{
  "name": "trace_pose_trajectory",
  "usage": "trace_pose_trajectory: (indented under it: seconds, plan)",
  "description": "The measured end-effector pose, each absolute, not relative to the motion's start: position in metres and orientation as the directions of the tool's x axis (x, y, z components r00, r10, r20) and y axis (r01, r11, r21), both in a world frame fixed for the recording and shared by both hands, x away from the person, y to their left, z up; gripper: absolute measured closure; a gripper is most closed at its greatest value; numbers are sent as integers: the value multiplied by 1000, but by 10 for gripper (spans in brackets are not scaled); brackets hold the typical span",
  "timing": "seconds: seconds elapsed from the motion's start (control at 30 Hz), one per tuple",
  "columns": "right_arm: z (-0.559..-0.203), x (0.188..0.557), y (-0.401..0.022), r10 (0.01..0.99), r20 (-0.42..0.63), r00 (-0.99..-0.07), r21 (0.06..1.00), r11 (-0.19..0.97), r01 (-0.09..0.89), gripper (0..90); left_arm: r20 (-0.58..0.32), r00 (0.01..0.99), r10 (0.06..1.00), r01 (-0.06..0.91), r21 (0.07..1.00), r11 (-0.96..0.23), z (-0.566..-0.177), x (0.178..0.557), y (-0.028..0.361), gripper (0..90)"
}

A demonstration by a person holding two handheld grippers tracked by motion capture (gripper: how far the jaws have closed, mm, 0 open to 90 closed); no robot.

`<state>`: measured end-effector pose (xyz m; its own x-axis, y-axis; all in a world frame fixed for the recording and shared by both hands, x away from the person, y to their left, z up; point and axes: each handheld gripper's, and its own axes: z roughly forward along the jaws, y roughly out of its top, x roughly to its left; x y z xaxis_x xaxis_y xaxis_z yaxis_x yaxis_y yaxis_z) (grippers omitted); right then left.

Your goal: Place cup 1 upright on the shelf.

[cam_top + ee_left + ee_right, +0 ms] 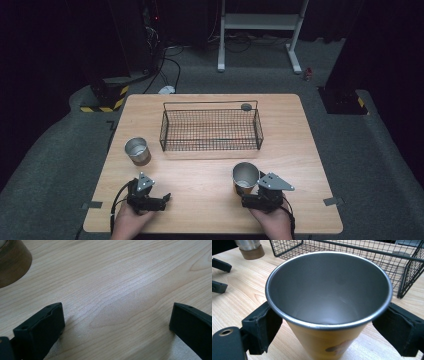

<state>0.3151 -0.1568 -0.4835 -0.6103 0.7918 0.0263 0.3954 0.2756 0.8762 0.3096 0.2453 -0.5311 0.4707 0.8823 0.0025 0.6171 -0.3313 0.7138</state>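
Jaws of the right gripper (pixel 327 327) are seen on either side of the near cup (pixel 329 302), below its rim; whether the pads are already pressing on the wall or just standing beside it cannot be told. That cup stands upright on the table (pixel 200 185) near the front edge, right of centre, with the wire basket (pixel 210 129) beyond it. The left gripper (pixel 112 322) is held wide apart over bare wood with nothing between its jaws, and the second cup (pixel 137 150) stands a little beyond it, to the left of the basket.

Several risks can be judged from here. The near cup tapers towards its base, so a grip taken low could let it slide upward out of the jaws when they are closed, or tip it if one pad lands first. If it is lifted towards the basket, the base could be caught on the front wire rim and the cup knocked loose. A smooth metal wall would make slipping likelier under a light squeeze
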Motion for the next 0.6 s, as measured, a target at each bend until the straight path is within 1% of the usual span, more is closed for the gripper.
trace_pose_trajectory:
  seconds: [0.6]
  plan:
    - [-485, 322, -149, 784, 28, -620, 885, 269, 380, 99, 2, 472, 882, 618, 713, -332, -531, 310, 245, 2]
